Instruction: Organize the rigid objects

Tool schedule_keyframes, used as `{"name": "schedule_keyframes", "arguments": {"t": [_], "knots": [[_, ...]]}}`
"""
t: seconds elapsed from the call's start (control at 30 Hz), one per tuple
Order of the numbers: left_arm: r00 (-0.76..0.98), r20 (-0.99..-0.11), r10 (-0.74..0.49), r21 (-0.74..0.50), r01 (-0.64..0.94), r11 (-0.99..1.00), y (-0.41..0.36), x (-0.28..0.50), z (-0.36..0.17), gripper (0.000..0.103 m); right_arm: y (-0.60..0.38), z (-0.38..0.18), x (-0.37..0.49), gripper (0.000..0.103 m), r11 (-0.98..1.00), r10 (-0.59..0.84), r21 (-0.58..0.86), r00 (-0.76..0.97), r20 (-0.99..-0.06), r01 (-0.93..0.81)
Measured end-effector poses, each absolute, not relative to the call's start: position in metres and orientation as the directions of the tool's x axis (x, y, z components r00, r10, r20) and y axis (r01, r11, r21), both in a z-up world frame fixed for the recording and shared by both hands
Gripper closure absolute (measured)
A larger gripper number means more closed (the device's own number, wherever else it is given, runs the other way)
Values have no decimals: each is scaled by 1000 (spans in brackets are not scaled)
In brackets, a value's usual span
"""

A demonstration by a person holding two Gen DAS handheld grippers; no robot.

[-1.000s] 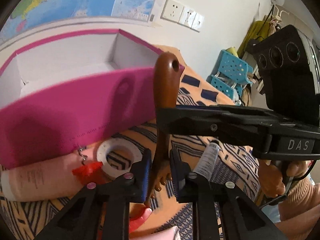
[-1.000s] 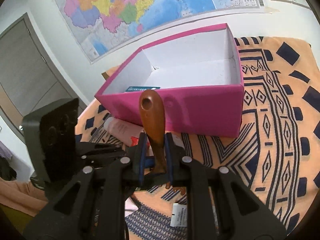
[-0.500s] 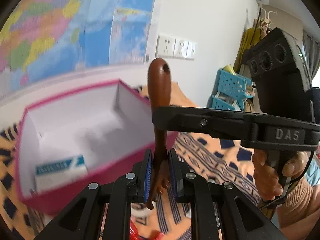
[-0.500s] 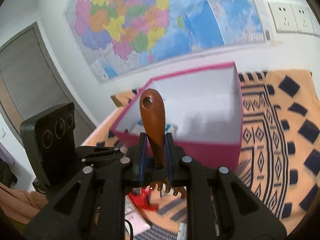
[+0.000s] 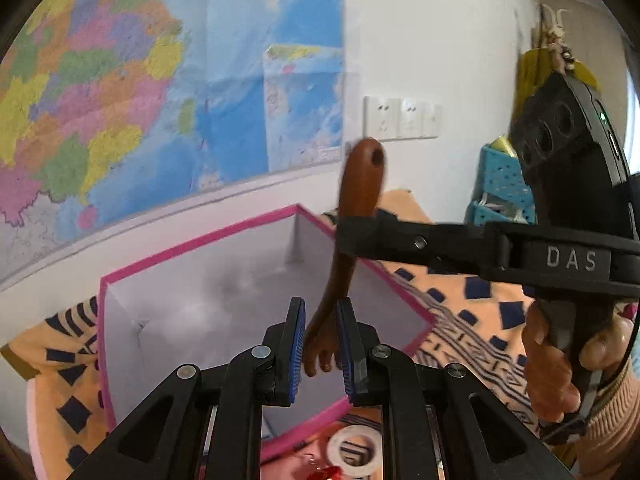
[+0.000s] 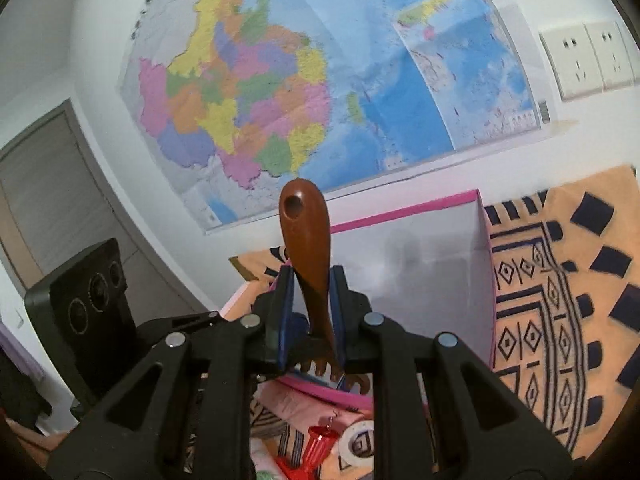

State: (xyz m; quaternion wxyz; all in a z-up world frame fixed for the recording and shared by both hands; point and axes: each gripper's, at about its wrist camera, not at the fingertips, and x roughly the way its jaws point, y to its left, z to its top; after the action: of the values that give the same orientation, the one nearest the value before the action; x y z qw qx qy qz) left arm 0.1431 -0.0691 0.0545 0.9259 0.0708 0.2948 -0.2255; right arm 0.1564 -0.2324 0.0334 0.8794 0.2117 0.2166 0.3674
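Observation:
A brown wooden back scratcher [image 5: 360, 184] with a hand-shaped claw end is held upright by both grippers above the open pink box [image 5: 200, 240]. My left gripper [image 5: 322, 336] is shut on its thin shaft just above the claw. My right gripper [image 5: 352, 236] comes in from the right and is shut on the shaft higher up. In the right wrist view the back scratcher [image 6: 306, 232] rises between the right gripper's [image 6: 312, 308] blue pads, its rounded end with a hole on top. The pink box [image 6: 420, 206] lies behind it with white inner walls.
An orange cloth [image 6: 560, 280] with dark patterns covers the table. A white tape roll [image 5: 354, 450] and a red corkscrew [image 6: 316, 444] lie in front of the box. A person's hand [image 5: 552, 360] grips the right gripper's handle. A map [image 6: 320, 80] hangs on the wall behind.
Both grippers have risen together with the back scratcher held between them. The views now look over the box's front wall into its inside, and more of the wall map shows.

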Motion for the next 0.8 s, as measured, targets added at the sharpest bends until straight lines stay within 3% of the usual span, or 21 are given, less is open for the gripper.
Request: {"name": "schedule_keyframes", "arguments": {"t": [0.3,0.57,0.67,0.8], "knots": [[681,-659,-320,1,425,905,-75,167,20,87,-235,-26,192,86,616,747,672,575,-333,-411],[672,-667,-323,-24,413,910,-69,163,16,87,-233,-25,169,82,780,607,507,640,-470,-367],[669,-666,-329,-40,408,912,-64,158,15,86,-239,-30,168,76,818,554,481,654,-516,-314],[668,-663,-338,-56,406,912,-60,149,13,83,-251,-34,162,76,823,544,482,661,-517,-300]]}}
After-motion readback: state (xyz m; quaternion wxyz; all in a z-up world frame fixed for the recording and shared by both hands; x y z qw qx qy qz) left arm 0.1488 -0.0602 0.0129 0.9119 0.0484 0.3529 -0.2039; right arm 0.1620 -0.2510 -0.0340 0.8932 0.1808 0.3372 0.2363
